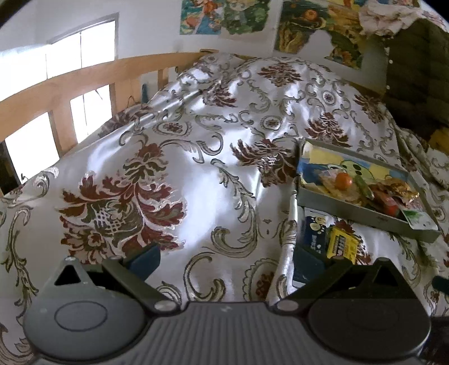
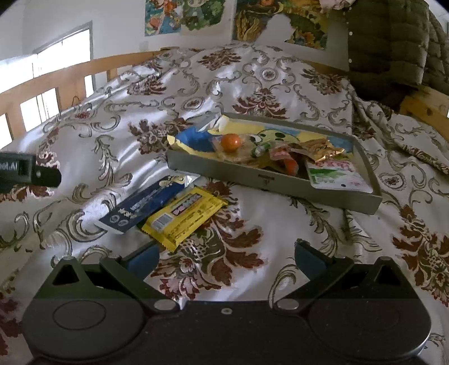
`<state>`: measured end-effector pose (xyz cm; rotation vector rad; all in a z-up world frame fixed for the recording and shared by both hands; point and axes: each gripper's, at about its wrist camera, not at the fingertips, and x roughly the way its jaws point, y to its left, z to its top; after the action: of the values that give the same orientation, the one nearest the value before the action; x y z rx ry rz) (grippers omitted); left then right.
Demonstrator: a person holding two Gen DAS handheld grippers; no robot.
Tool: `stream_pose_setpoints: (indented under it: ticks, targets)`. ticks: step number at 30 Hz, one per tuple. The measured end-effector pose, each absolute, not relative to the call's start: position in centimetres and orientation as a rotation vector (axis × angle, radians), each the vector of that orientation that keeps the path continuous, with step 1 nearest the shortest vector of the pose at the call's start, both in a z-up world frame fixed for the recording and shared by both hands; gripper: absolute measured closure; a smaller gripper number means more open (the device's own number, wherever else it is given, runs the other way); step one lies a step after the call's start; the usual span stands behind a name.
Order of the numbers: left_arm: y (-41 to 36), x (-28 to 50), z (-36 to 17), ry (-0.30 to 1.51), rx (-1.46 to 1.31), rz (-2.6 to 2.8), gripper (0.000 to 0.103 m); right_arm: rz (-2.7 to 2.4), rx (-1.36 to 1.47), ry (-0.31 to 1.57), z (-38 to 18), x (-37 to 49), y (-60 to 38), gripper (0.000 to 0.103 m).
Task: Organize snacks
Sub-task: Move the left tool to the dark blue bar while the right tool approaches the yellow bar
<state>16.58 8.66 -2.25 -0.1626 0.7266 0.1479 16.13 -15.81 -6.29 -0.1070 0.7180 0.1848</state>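
A grey tray (image 2: 280,179) lies on the patterned bedspread and holds several snacks, among them an orange ball (image 2: 230,142), a gold wrapper (image 2: 322,148) and a white-green pouch (image 2: 336,175). In front of the tray lie a dark blue packet (image 2: 143,205) and a yellow packet (image 2: 185,217). My right gripper (image 2: 226,259) is open just short of the yellow packet, holding nothing. My left gripper (image 1: 224,259) is open over bare bedspread. In the left wrist view the tray (image 1: 350,210) is at right, with the blue packet (image 1: 314,233) and yellow packet (image 1: 341,244) by the right fingertip.
A wooden bed rail (image 1: 70,92) runs along the left with a window behind. Posters (image 2: 190,16) hang on the back wall. A dark quilted jacket (image 2: 393,42) hangs at the far right. The other gripper's dark tip (image 2: 28,171) shows at the left edge of the right wrist view.
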Motion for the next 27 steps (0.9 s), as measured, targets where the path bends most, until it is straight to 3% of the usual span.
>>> stream_pose_setpoints:
  ticks: [27]
  targets:
    - [5.1,21.3,-3.9,0.685,-0.181,-0.168,0.000,0.167,-0.133,0.713,-9.4,17.6,-15.5,0.001]
